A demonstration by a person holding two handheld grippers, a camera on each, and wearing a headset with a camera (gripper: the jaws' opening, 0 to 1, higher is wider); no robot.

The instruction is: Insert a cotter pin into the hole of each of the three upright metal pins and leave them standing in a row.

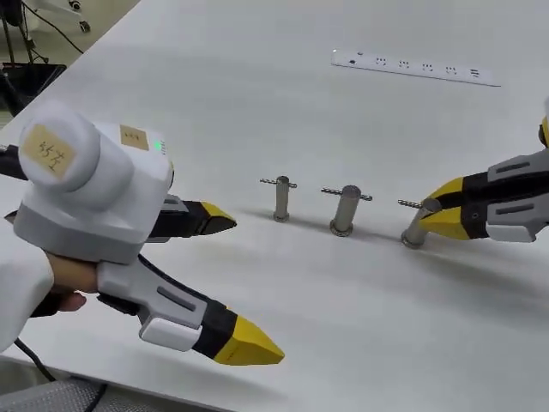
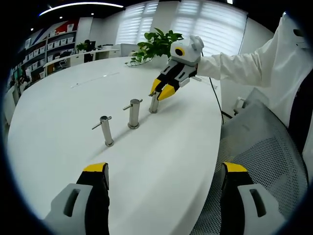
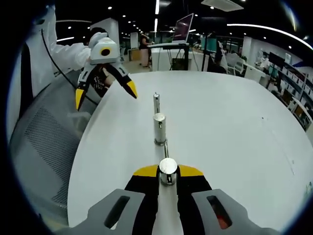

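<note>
Three metal pins stand in a row on the white table [image 1: 343,326], each with a cotter pin through its top hole: the left pin [image 1: 281,199], the middle pin [image 1: 345,210] and the right pin [image 1: 415,230], which leans a little. My right gripper [image 1: 436,216] is shut on the right pin; in the right gripper view that pin [image 3: 167,166] sits between the yellow jaws of the right gripper [image 3: 167,174]. My left gripper [image 1: 236,287] hangs wide open, left of the row and clear of it, holding nothing. The left gripper view shows the row [image 2: 133,114] ahead of the left gripper [image 2: 165,174].
A white power strip [image 1: 415,68] lies at the far side of the table. The near table edge runs just below my left gripper, with a mesh chair [image 2: 259,147] beside it. A potted plant [image 2: 156,41] stands at the table's far end.
</note>
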